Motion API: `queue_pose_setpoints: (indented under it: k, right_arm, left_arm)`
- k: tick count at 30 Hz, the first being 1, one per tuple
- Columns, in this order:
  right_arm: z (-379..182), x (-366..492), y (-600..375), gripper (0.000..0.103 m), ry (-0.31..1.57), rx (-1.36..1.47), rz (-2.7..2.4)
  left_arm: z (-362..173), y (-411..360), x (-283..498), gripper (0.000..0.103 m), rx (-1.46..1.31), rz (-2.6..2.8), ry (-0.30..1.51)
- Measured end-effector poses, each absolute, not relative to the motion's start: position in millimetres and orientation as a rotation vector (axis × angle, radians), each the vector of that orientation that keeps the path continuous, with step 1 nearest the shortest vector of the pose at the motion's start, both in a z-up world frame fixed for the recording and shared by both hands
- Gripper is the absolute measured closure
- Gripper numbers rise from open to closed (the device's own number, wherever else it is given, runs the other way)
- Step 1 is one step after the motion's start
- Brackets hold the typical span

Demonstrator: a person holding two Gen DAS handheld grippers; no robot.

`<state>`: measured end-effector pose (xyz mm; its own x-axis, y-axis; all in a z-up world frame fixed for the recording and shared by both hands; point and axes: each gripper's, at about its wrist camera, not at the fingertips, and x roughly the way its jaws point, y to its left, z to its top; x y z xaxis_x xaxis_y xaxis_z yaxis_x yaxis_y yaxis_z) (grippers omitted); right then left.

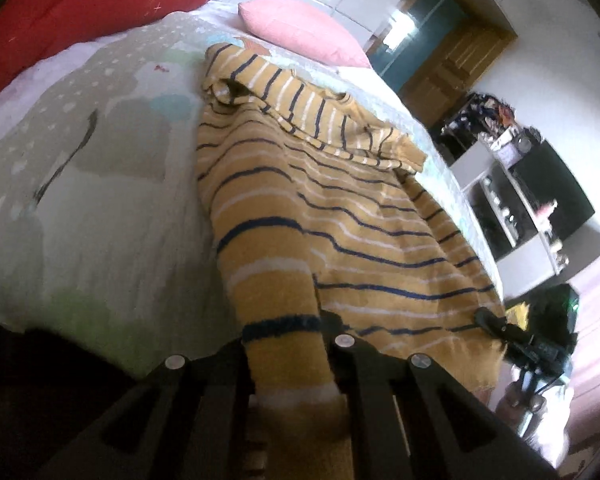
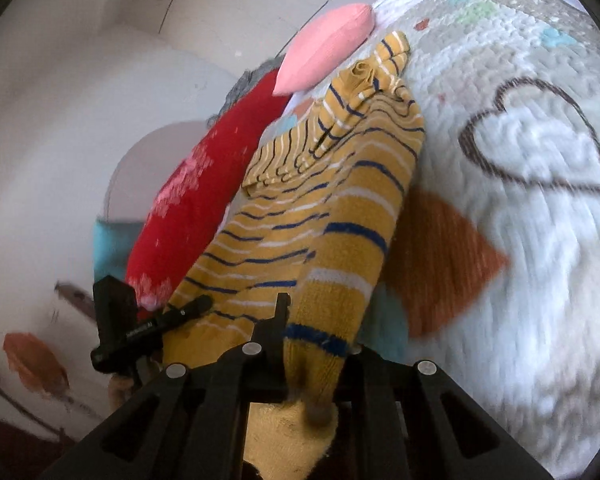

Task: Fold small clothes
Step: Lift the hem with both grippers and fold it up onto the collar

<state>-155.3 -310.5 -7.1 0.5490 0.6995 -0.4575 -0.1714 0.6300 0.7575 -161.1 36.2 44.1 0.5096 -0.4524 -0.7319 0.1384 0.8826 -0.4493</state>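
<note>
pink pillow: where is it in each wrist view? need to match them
Left wrist: pink pillow at top centre, beyond the far end of the striped sweater, right of the red pillow.
Right wrist: pink pillow upper centre, above the red pillow, left of the sweater's far end.
Shared landmark: the striped sweater.
</note>
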Motion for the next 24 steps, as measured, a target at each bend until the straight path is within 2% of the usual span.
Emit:
queue_pose_setpoints:
  k: [5,9,14,20,24]
  right_arm:
    - [-19.0,-179.6,-306.0,0.089,0.926,0.621,0.519]
    - [-29.2,-173.1,-296.4,0.09,0.972,0.633,0.533]
    - [22.2,-140.3,-305.5,0.091,0.861,0.666,0.614]
    - [83.6,-31.6,-302.2,0.09,0.742,0.632,0.64]
    - [80.3,49.2,-307.0,0.089,0.738,0.641,0.548]
  left_arm:
    - [19.4,38.5,-167.6,0.096,-0.358,-0.341,1.031]
    - [17.5,44.7,-160.7,0.096,-0.417,-0.35,1.051]
    - [42.9,53.4,-138.3,0.096,-0.48,-0.399,1.004]
    - [81.1,65.1,-28.2,0.096,-0.57,-0.397,0.936]
    - [77.7,46.5,69.7,0.095,-0.517,-0.352,0.974]
